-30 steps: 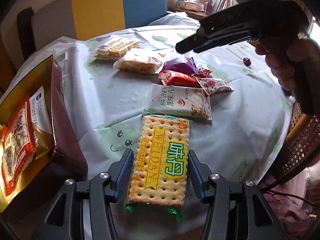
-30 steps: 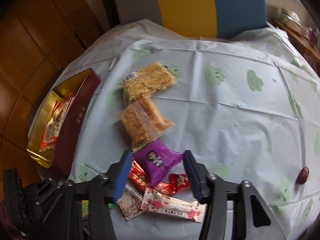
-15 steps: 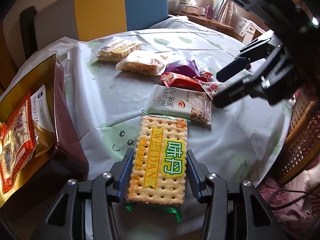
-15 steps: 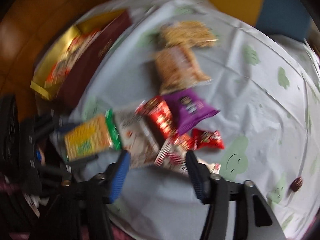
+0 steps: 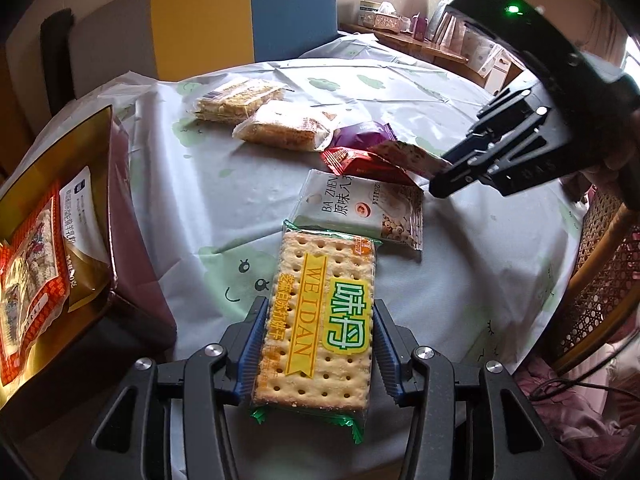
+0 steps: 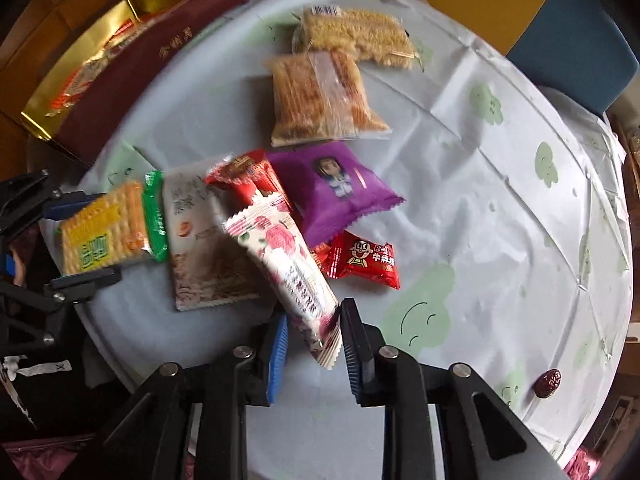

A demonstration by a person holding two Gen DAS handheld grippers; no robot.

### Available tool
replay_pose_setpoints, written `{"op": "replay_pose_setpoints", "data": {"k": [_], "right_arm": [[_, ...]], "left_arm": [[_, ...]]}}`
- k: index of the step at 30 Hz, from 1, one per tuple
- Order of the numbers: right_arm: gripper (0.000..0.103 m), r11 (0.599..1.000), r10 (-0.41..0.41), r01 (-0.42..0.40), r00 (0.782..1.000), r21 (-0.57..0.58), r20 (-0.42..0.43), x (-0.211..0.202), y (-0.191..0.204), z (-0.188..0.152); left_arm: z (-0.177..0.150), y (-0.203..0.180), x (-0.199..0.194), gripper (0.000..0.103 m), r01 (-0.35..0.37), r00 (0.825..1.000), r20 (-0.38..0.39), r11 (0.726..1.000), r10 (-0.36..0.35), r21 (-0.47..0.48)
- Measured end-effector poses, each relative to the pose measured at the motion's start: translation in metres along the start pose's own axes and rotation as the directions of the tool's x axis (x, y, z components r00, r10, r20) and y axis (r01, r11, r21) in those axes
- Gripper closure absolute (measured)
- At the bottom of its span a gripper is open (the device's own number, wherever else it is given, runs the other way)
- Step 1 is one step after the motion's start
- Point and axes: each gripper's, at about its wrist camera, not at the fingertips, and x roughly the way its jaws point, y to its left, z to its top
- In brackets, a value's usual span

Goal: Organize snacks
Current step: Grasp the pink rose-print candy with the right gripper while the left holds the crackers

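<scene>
My left gripper (image 5: 319, 306) is shut on a yellow and green cracker packet (image 5: 320, 320), its pads pressing both long sides just above the tablecloth. To its left stands an open gold-lined maroon box (image 5: 120, 200) with an orange packet (image 5: 32, 272) inside. My right gripper (image 6: 316, 314) points down at the snack pile. Its jaws are closing and pinch the crimped end of a white rose-print packet (image 6: 280, 256), whose end is lifted off the pile. The left wrist view shows that gripper (image 5: 440, 184) clamped on the rose-print packet (image 5: 408, 156).
On the round table (image 6: 480, 200) lie a white packet (image 6: 204, 248), a long red one (image 6: 248, 176), a purple one (image 6: 332, 188), a small red one (image 6: 360, 260) and two clear pastry packets (image 6: 320, 96). A dark date (image 6: 548, 382) sits near the edge. A wicker chair (image 5: 600, 280) stands right.
My right gripper came down onto the snack pile, rolled, and closed on the rose-print packet. My left gripper kept still with the cracker packet.
</scene>
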Motion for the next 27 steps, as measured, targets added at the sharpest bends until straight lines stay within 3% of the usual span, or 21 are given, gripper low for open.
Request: {"op": "replay_pose_setpoints", "data": {"k": [7,12,17,19,23,24,27], "right_arm": [[0.083,0.998,0.034,-0.037,0.998,0.058,0.048,-0.021,-0.003,-0.014],[0.083,0.978,0.006,-0.037,0.989,0.208,0.147,-0.048,-0.028,-0.017],[0.083,0.877,-0.065,-0.011,0.988,0.481,0.142,-0.029,-0.087,-0.007],[0.083,0.850,-0.064,-0.011,0.990,0.526,0.125,-0.012,-0.097,-0.005],[0.079,0.777,0.033,-0.113,0.990,0.620,0.140,0.008,-0.117,-0.009],[0.071,0.774,0.030,-0.121,0.987,0.622,0.155,0.005,-0.120,-0.009],[0.069,0.757,0.027,-0.127,0.986,0.641,0.164,0.004,-0.131,-0.012]], "left_arm": [[-0.001,0.000,-0.001,0.053,0.001,1.000,0.004,1.000,-0.001,-0.003],[-0.001,0.000,-0.001,0.053,-0.003,1.000,0.005,1.000,0.003,-0.004],[0.000,0.000,-0.001,0.053,-0.002,1.000,0.002,1.000,0.002,-0.004],[0.000,0.001,-0.002,0.055,-0.005,1.000,0.003,1.000,0.005,-0.007],[0.000,-0.001,-0.003,0.055,-0.019,1.000,0.004,1.000,0.019,0.001],[0.001,-0.003,-0.004,0.055,-0.026,1.000,0.004,1.000,0.026,0.005],[0.001,-0.002,-0.009,0.055,-0.007,1.000,0.004,1.000,0.007,-0.001]]}}
